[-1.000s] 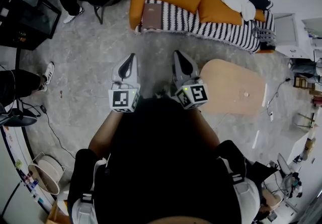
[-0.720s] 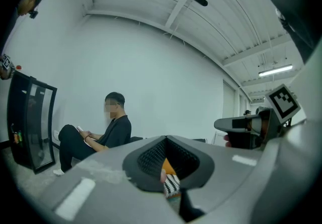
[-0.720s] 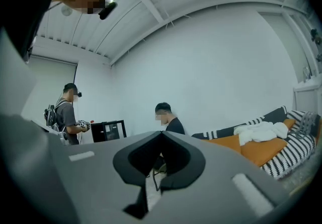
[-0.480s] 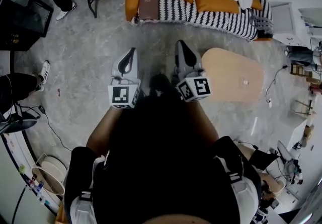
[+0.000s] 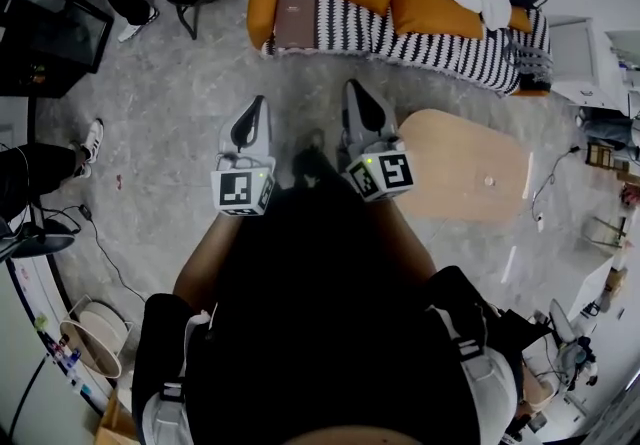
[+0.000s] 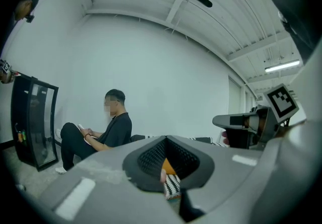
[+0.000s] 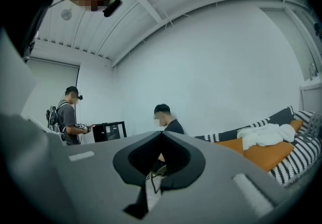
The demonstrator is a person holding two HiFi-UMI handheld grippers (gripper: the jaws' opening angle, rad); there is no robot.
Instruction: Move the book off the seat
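Both grippers have moved only a little toward the sofa (image 5: 440, 41). The left gripper (image 5: 261, 103) and the right gripper (image 5: 352, 86) have their fingers closed, with nothing in them. The book (image 5: 293, 21) still lies flat on the sofa's striped seat, well apart from them. So the real job has not started. They need to get closer first.

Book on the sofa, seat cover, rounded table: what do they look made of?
Book: brown, matte cover, possibly leatherette; too small to be sure.
Seat cover: black-and-white striped fabric, soft-looking.
Rounded table: pale wood or wood-look laminate, smooth, matte.
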